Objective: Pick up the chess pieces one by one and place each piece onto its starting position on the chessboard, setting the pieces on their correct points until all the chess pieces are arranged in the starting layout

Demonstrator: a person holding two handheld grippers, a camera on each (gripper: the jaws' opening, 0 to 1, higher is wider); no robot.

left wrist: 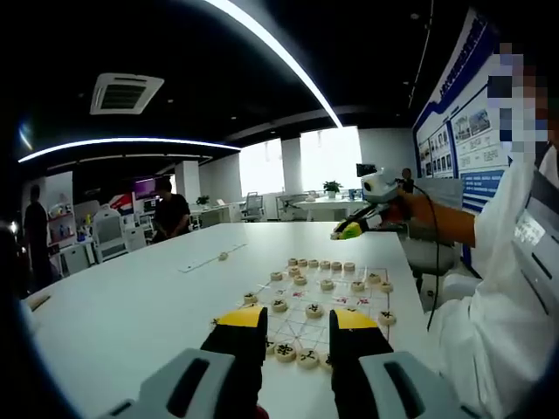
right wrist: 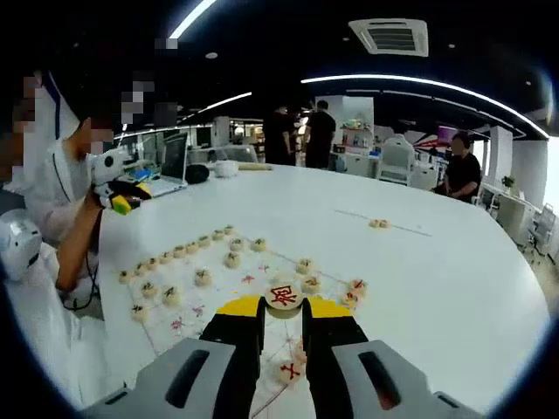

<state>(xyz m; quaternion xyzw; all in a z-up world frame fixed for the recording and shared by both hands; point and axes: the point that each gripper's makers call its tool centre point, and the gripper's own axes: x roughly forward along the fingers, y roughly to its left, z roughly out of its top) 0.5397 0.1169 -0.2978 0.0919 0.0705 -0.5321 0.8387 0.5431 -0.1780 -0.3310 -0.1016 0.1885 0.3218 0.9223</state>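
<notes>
Gripping a red-marked chess piece (right wrist: 284,295) between its yellow tips, the right claw (right wrist: 284,314) hovers above the chessboard (right wrist: 262,271) on the white surface (right wrist: 419,262). The left claw (left wrist: 298,321) hangs released over the board's near row, grasping nothing.

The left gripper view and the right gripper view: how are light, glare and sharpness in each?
Left gripper view: the far windows blow out white, the ceiling is dark, and the straight light strip bends from fisheye distortion. Right gripper view: even light on the white table, and the red mark on the piece in the right tongs reads clearly.
</notes>
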